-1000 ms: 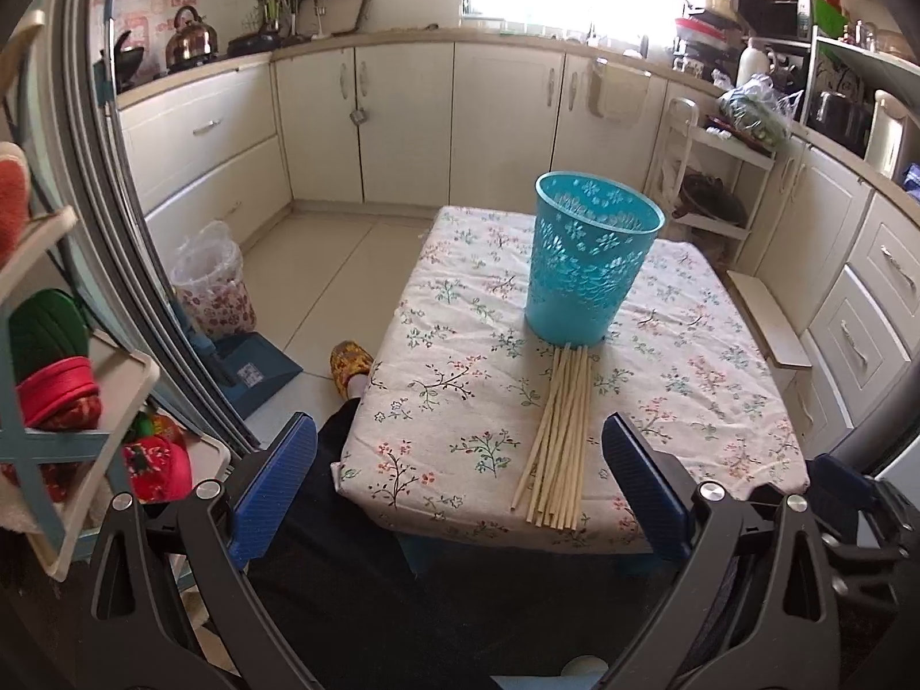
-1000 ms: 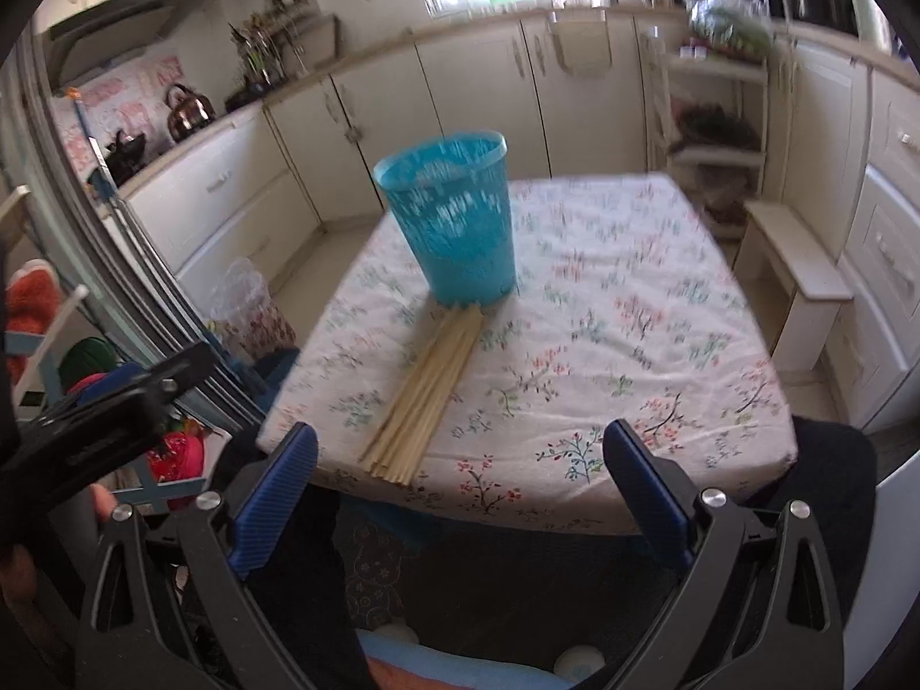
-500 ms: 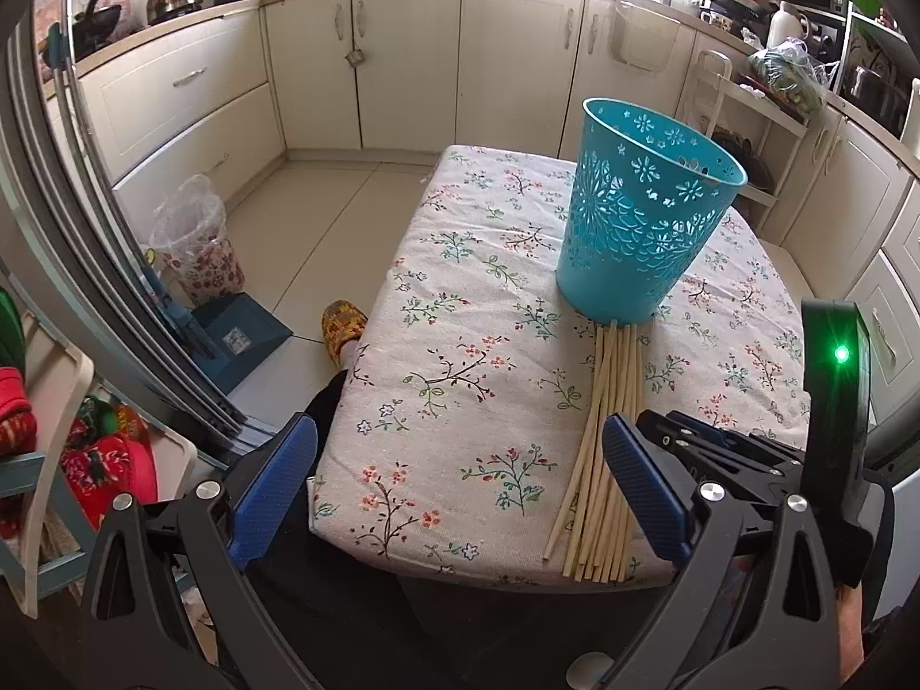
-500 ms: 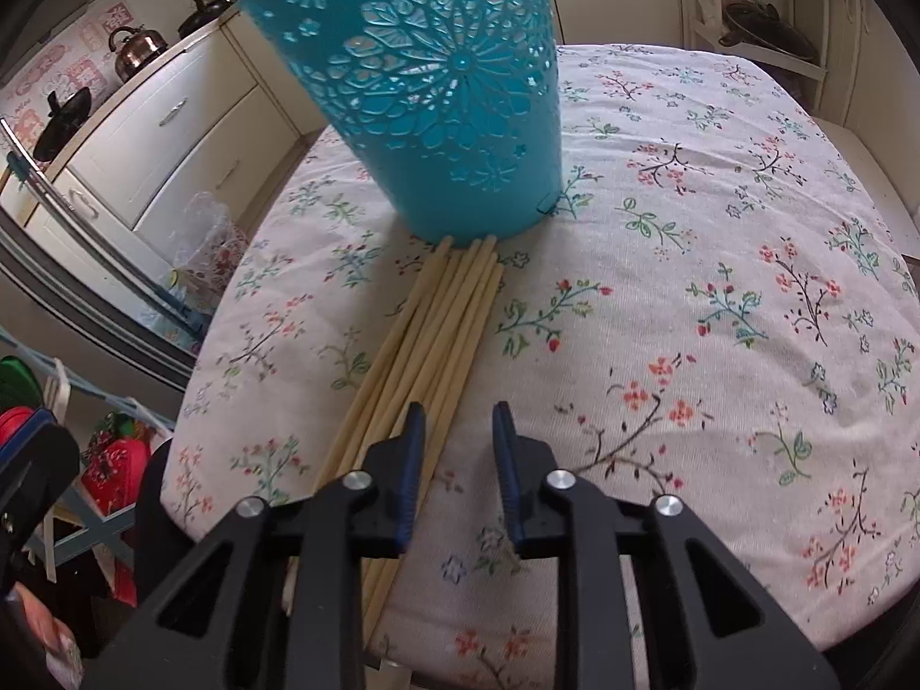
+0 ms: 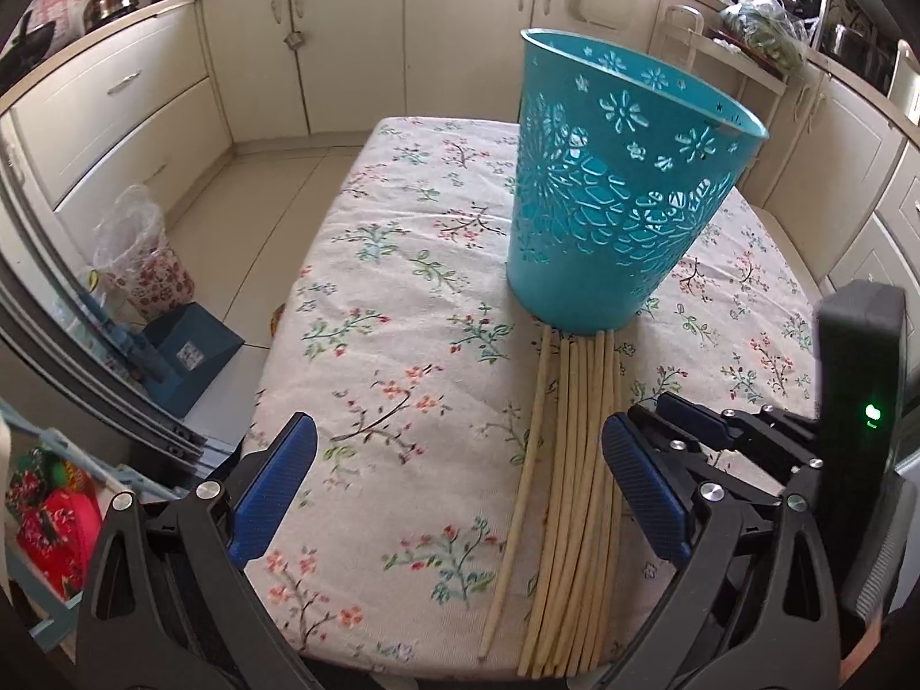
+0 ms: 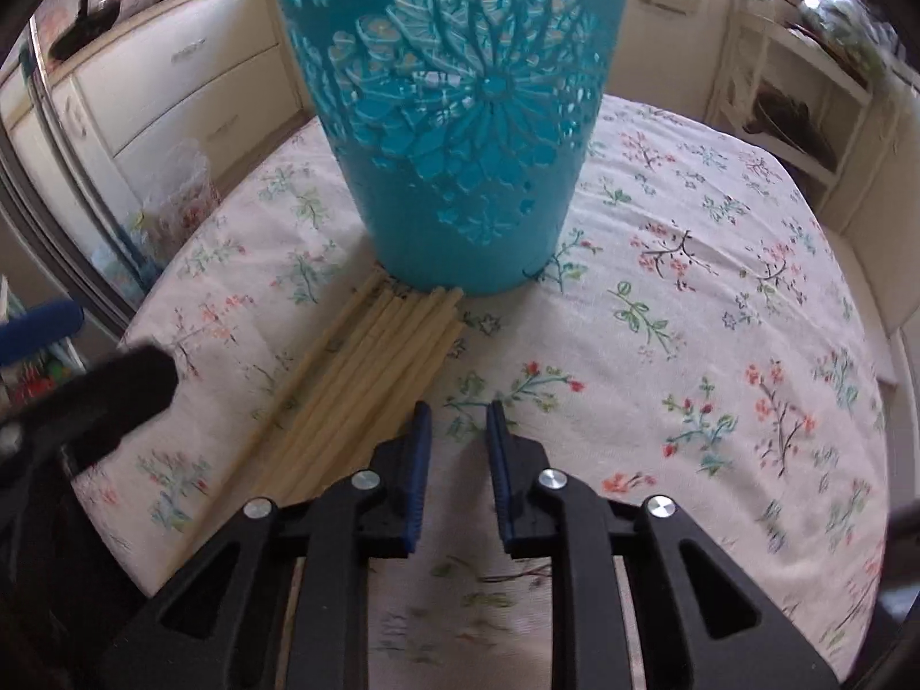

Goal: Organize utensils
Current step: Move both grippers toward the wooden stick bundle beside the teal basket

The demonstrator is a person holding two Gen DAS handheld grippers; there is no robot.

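A bundle of several long wooden sticks (image 5: 569,460) lies on the floral tablecloth (image 5: 402,345), its far ends touching the base of an upright teal perforated basket (image 5: 621,201). My left gripper (image 5: 454,483) is open and empty, low over the table's near edge, left of the sticks. My right gripper (image 6: 458,431) has its jaws narrowed to a small gap with nothing between them, just right of the sticks (image 6: 368,379) and close before the basket (image 6: 460,132). The right gripper also shows in the left wrist view (image 5: 719,437).
The table (image 6: 747,345) is low, with kitchen cabinets (image 5: 287,57) around it. A bagged bin (image 5: 138,264) and a blue dustpan (image 5: 184,345) stand on the floor to the left. A shelf rack (image 6: 793,115) stands at the back right.
Both grippers have moved forward and down toward the table. The right gripper has narrowed from wide open to a small gap and come in beside the sticks.
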